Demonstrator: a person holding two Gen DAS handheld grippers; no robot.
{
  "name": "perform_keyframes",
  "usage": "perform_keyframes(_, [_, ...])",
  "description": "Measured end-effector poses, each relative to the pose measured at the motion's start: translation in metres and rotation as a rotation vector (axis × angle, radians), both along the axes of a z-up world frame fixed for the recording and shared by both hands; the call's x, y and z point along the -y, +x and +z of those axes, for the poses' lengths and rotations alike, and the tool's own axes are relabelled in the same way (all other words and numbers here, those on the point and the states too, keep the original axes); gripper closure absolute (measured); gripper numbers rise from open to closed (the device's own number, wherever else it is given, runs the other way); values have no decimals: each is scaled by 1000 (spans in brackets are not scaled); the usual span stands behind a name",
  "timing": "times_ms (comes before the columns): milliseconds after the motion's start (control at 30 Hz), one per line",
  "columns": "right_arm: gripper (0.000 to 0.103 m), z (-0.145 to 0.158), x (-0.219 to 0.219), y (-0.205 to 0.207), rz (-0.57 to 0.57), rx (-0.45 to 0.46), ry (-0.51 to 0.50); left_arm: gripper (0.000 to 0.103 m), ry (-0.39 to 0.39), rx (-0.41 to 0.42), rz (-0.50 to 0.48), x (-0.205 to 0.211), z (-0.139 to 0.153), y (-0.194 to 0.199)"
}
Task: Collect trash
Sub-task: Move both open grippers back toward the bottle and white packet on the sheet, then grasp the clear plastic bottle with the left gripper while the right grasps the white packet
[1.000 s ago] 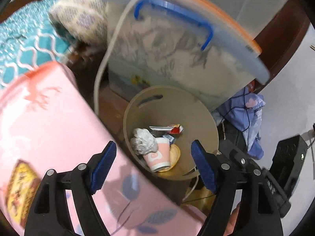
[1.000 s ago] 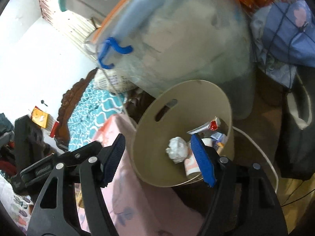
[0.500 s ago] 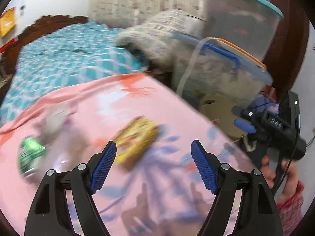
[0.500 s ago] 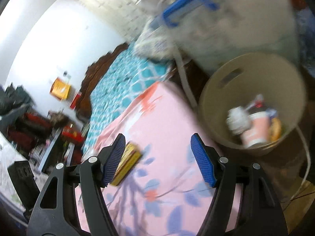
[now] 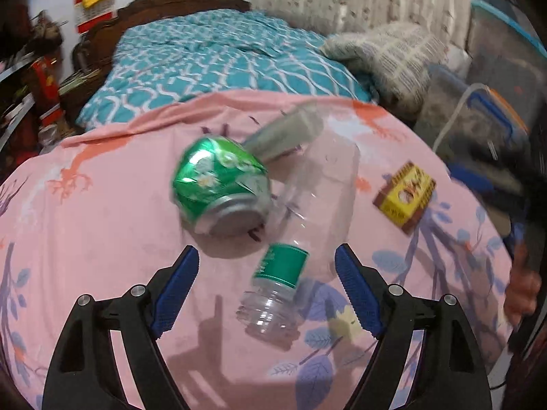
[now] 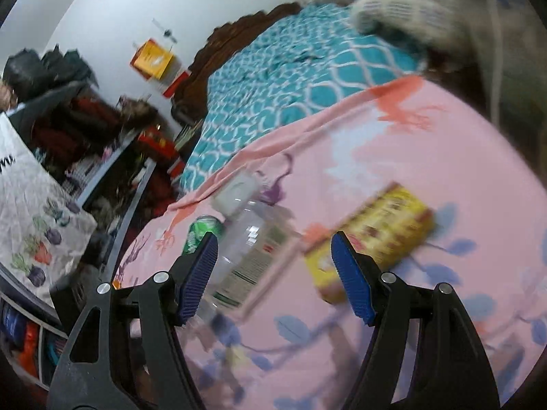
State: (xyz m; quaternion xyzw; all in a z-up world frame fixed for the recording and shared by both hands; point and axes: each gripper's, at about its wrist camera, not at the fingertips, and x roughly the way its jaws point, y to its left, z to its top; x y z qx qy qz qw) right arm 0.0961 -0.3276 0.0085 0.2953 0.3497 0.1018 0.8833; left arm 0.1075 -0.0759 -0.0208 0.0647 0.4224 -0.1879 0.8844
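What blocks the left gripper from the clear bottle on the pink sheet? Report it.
Nothing visible does. The left gripper is open and empty, and the clear bottle lies between its fingers, mouth toward the camera. The crushed green can lies just beyond, to the left.

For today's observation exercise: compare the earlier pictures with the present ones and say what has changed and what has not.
Both tongs swung away from the bin of trash toward the pink bedspread. The left tongs now face a green can and a clear bottle, their jaws having just opened wider; the right tongs face a yellow box. Nothing was picked up or dropped. Both tongs stay empty; the trash lies untouched.
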Motion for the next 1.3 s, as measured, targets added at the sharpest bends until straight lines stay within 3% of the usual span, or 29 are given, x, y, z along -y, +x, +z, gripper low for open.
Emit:
perform_keyframes(100, [32,5,-19,33,31,-27,19,34,26,-16,-19,10,-15,3])
perform_keyframes(133, [32,6,-24,47,41,-41,26,51,11,-37,-36,10,-19,4])
perform_keyframes(167, [31,7,-27,57,48,-53,30,56,-1,-54,-51,9,-23,5])
perform_keyframes(333, [29,-1,-52,115,67,-144,22,60,-19,-51,-104,-5,-23,-12])
perform_keyframes(533, [29,-20,-81,153,84,-224,-12,60,-50,-53,-134,-46,-18,-49])
perform_keyframes(667, [30,-40,-92,160,97,-291,15,60,-46,-36,-99,-73,-21,-73])
perform_keyframes(800, [38,-57,-102,156,123,-336,19,60,-73,-42,-76,-89,-20,-84])
perform_keyframes(900, [37,-55,-105,147,119,-326,-21,60,-100,-38,-64,-100,-15,-93])
perform_keyframes(1033, [33,-38,-113,137,125,-258,-148,54,-124,-5,-30,-115,-6,-106])
perform_keyframes(1133, [27,-32,-123,134,148,-231,-223,25,-152,35,10,-124,5,-112])
perform_keyframes(1300, [20,-39,-150,138,216,-221,-403,12,-169,96,6,-119,16,-103])
